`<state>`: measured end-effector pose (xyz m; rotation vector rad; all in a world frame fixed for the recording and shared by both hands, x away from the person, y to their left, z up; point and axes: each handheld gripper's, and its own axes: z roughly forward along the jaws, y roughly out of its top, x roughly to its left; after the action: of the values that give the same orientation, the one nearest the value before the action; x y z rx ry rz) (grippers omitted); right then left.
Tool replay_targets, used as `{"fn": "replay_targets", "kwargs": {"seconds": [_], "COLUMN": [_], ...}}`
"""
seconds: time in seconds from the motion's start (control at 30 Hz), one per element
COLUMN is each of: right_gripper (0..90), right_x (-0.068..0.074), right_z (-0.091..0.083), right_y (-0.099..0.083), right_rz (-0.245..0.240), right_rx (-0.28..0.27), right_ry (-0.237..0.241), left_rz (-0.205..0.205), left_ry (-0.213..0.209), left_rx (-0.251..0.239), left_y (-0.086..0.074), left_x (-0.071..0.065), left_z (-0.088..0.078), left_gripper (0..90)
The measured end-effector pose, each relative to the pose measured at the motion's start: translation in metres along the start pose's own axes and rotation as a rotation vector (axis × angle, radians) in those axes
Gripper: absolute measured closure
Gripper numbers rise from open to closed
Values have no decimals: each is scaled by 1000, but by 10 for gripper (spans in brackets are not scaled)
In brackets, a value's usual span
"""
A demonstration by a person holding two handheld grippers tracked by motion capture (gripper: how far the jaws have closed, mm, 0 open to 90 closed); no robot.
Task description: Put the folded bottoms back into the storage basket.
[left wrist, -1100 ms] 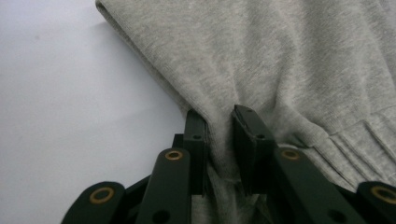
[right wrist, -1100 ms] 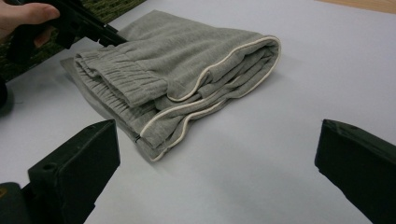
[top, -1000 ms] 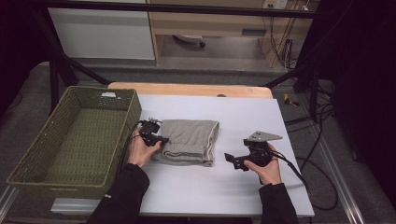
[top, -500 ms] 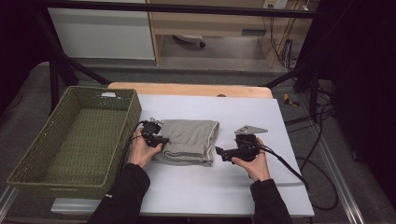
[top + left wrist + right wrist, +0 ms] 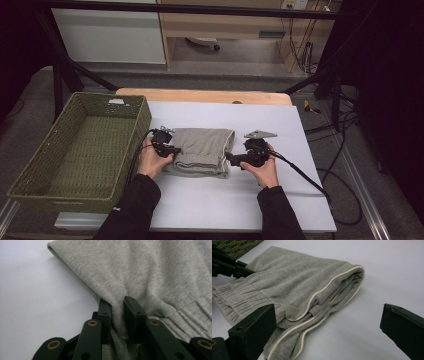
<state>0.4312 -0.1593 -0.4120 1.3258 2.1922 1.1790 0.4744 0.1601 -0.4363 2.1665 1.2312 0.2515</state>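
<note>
White bench carries a folded grey garment [image 5: 202,151] at mid-surface, beside the green basket [image 5: 35,175] at its left edge. My left gripper [image 5: 117,315] pinches its hem; my right gripper [image 5: 327,335] gapes, straddling the piped fold. Soft, light, floppy: grip bunched layers.

cloth [image 5: 160,272]: cut by top and right edges in left gripper view | pinched fold: hidden between jaws | basket [image 5: 30,185]: near-left corner cut by picture edge | right jaw tips: off frame
</note>
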Motion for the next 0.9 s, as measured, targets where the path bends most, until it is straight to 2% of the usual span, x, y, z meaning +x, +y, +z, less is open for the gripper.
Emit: {"fn": "replay_targets", "kwargs": {"seconds": [0.27,0.4,0.77,0.9], "right_gripper": [23,25,43,55], "right_x": [1,1,5,8], "right_z": [17,25,46,54], "right_y": [6,8,10,7], "right_rz": [25,23,52,38], "right_rx": [16,30,54,79], "right_ry": [-17,-37,-46,-56], "left_rz": [3,2,5,7], "left_ry": [-3,-4,-6,-9], "left_rx": [-3,-1,4,3], "left_y": [0,0,1,1], "left_x": [0,1,1,1], "left_z": [0,0,0,0], "left_gripper": [753,753,753,753]}}
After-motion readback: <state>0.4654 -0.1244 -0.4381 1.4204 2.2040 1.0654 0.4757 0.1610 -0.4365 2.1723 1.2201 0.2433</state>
